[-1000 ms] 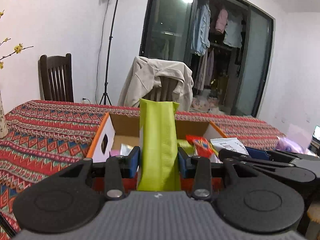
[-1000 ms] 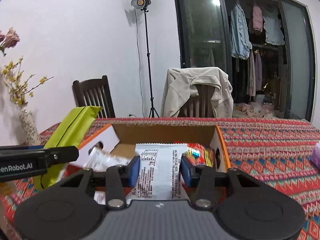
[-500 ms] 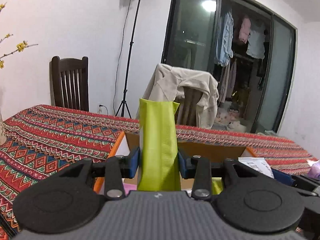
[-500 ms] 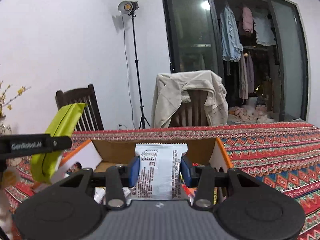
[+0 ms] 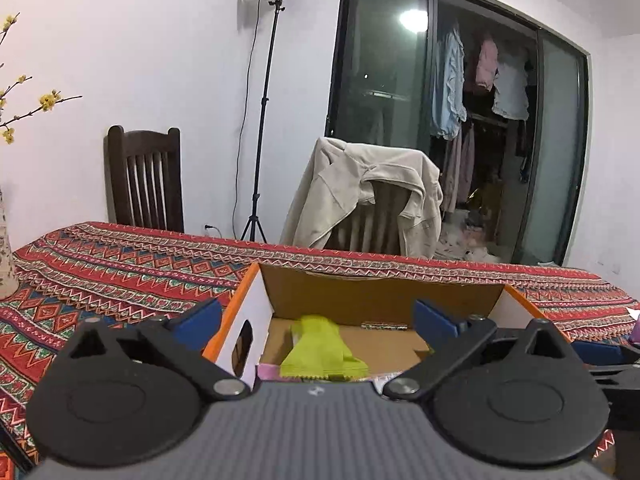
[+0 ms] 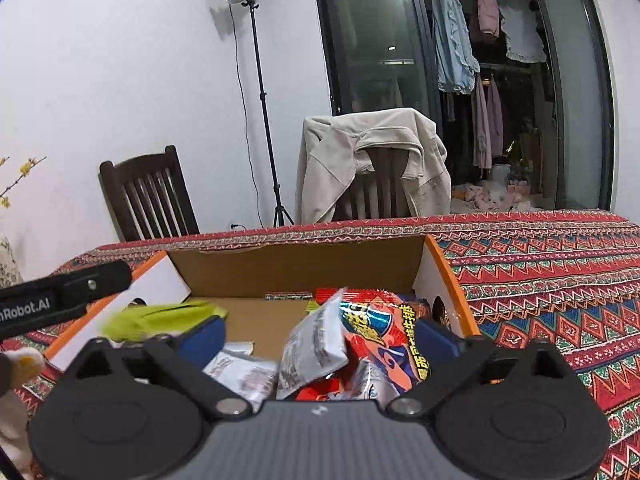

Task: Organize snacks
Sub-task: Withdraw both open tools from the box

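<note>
An open cardboard box (image 5: 384, 294) with orange edges stands on the patterned tablecloth. My left gripper (image 5: 318, 318) hovers over its near left part, jaws opening wide, nothing pressed between the pads. A lime green snack pack (image 5: 320, 350) lies blurred in the box below it, also seen as the green pack (image 6: 160, 316) in the right wrist view. My right gripper (image 6: 320, 336) is over the same box (image 6: 296, 270), jaws opening. A white snack packet (image 6: 312, 350) tilts loose between them, above a red snack bag (image 6: 384, 336) and other packets.
The red patterned tablecloth (image 5: 120, 268) covers the table all round the box. Two chairs stand behind the far edge, a dark wooden one (image 5: 146, 184) and one draped with a beige jacket (image 5: 360, 196). A light stand (image 5: 260, 120) is at the wall. A vase (image 5: 6, 260) stands at left.
Both grippers went from shut to wide apart. The green pack left the left jaws and dropped into the box. The white packet left the right jaws and tips down onto the snacks.
</note>
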The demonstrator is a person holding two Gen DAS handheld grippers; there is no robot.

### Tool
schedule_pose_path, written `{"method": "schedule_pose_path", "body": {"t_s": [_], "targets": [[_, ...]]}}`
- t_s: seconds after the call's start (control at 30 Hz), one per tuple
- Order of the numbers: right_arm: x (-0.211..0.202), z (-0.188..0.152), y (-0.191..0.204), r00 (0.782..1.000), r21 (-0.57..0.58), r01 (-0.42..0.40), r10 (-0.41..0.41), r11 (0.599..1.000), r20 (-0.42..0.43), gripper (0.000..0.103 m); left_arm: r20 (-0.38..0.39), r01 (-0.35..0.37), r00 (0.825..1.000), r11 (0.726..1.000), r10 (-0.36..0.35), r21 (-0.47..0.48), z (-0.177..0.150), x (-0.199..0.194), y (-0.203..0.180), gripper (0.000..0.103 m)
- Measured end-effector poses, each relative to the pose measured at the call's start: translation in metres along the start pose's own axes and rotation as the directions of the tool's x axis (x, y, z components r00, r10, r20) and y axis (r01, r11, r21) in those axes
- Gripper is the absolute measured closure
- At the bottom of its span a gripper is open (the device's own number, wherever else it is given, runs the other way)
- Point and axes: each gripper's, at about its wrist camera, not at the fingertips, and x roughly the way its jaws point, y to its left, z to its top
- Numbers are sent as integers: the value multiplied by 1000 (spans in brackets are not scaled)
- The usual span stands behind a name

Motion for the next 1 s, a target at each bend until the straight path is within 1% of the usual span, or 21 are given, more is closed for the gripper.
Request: {"method": "schedule_pose_path", "body": {"t_s": [0.17, 0.4, 0.5, 0.6, 0.67, 0.77, 0.9, 1.0], "targets": [[-1, -2, 1, 1000, -5, 9, -9, 1000, -13, 0, -12, -22, 1000, 1000, 22, -3, 0, 1, 0, 0], [-8, -1, 0, 1000, 4, 11, -11, 1000, 1, 0, -27, -10, 1000, 1000, 10, -15, 5, 0, 4, 0], [-13, 1, 0, 1000, 6, 6, -6, 1000, 16, 0, -21, -5, 1000, 1000, 5, -4, 6, -5, 2, 0], [-18, 3, 1, 1000, -1, -6, 6, 1000, 26, 0, -14, -13, 1000, 1000, 14, 17, 9, -9, -2, 0], [-22, 4, 1, 999, -8, -11, 11, 1000, 35, 0, -23, -21, 1000, 1000, 22, 22, 12, -12, -4, 0], [-27, 6, 4, 999, -18, -18, 19, 1000, 50, 0, -37, -22, 999, 999, 23, 38, 14, -20, -4, 0], [-33, 9, 8, 997, -31, -41, 42, 999, 59, 0, -39, -47, 998, 998, 48, 41, 14, -40, 7, 0], [-36, 12, 13, 998, -39, -43, 44, 998, 40, 0, -29, -63, 998, 998, 64, 24, 13, -58, 20, 0]]}}
